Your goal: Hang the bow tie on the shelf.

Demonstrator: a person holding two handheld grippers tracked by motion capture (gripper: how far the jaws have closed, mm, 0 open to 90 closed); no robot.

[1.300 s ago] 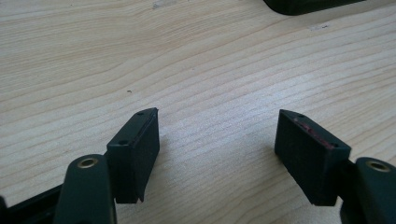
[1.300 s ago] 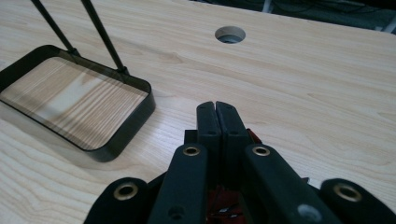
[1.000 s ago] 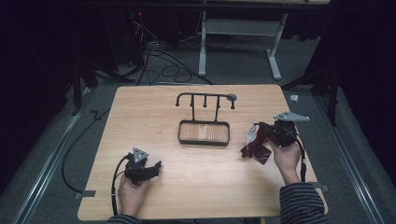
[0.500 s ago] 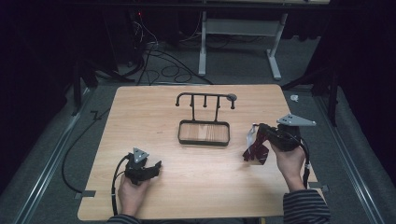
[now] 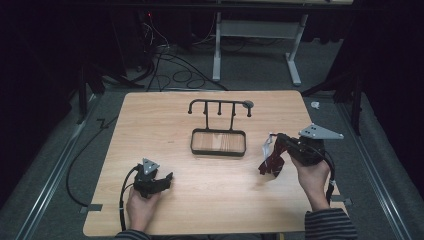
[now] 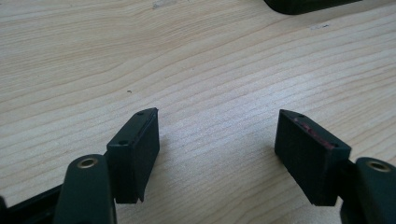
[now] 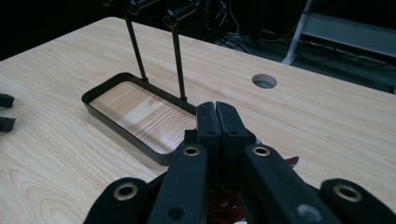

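Observation:
A black wire rack [image 5: 219, 107] with hooks stands on a wood-bottomed tray [image 5: 218, 152] at the table's middle. To its right, my right gripper [image 5: 275, 144] is shut on a dark red and black bundle [image 5: 269, 162] that hangs down to the tabletop. In the right gripper view the jaws [image 7: 217, 109] are pressed together, red of the bundle [image 7: 292, 161] peeks out below them, and the tray rim [image 7: 107, 116] and rack posts [image 7: 177, 60] lie just ahead. My left gripper [image 5: 167, 179] rests open on the near left of the table, nothing between its pads [image 6: 217, 140].
The wooden table [image 5: 150, 130] has a round hole [image 5: 248, 104] behind the rack, also seen as a hole [image 7: 264, 81] ahead of my right gripper. Cables and a white desk frame [image 5: 255, 40] lie on the dark floor beyond the far edge.
My right gripper has shifted slightly toward the near edge and turned a little, the bundle still in it. The left gripper has stayed put.

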